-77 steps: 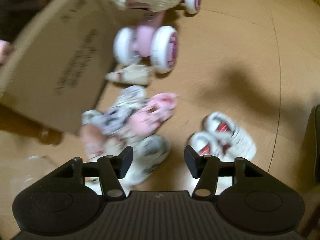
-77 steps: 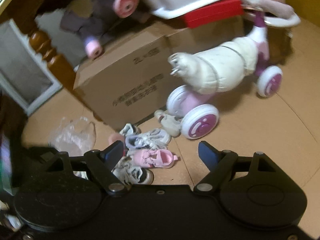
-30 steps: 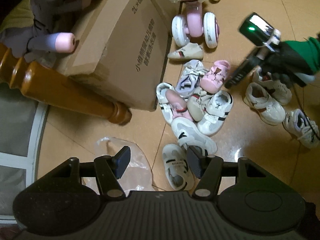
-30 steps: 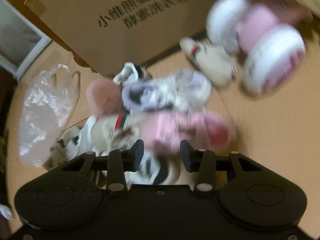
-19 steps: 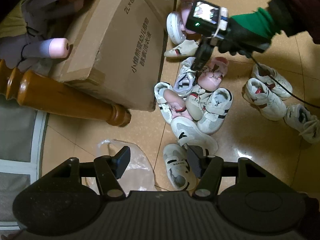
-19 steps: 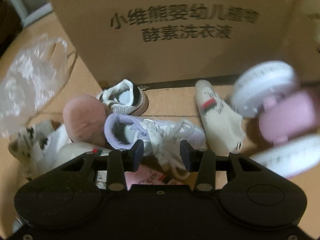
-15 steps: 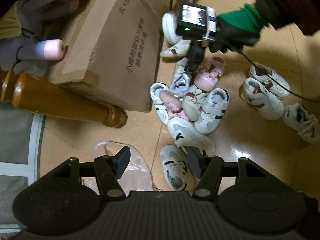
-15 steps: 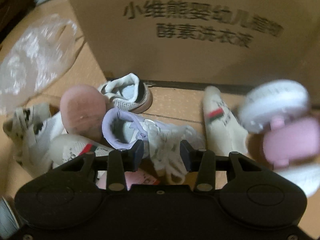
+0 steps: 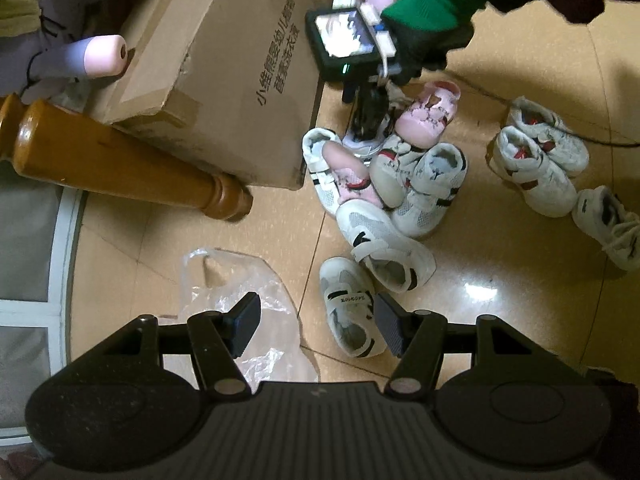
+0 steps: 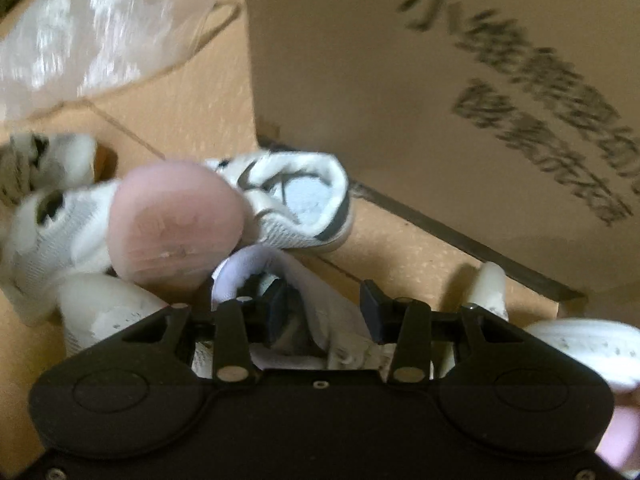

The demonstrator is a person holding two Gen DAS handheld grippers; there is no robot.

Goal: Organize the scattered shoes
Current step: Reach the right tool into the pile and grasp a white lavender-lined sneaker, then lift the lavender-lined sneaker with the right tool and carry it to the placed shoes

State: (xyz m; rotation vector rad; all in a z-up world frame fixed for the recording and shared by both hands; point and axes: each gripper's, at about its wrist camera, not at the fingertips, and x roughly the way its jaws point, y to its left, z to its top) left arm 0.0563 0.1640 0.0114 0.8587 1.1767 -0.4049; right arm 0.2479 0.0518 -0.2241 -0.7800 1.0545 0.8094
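We read two lines of black Chinese print, "小维熊婴幼儿酵素洗衣液", on the side of the cardboard box [image 9: 224, 92], far ahead of the left claw [image 9: 316, 326], and "2L x" on its top; shoe-strap lettering stays illegible.

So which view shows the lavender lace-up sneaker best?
The right wrist view: the lavender lace-up sneaker lies between the right gripper fingers, though blurred. In the left wrist view the right gripper hides most of it.
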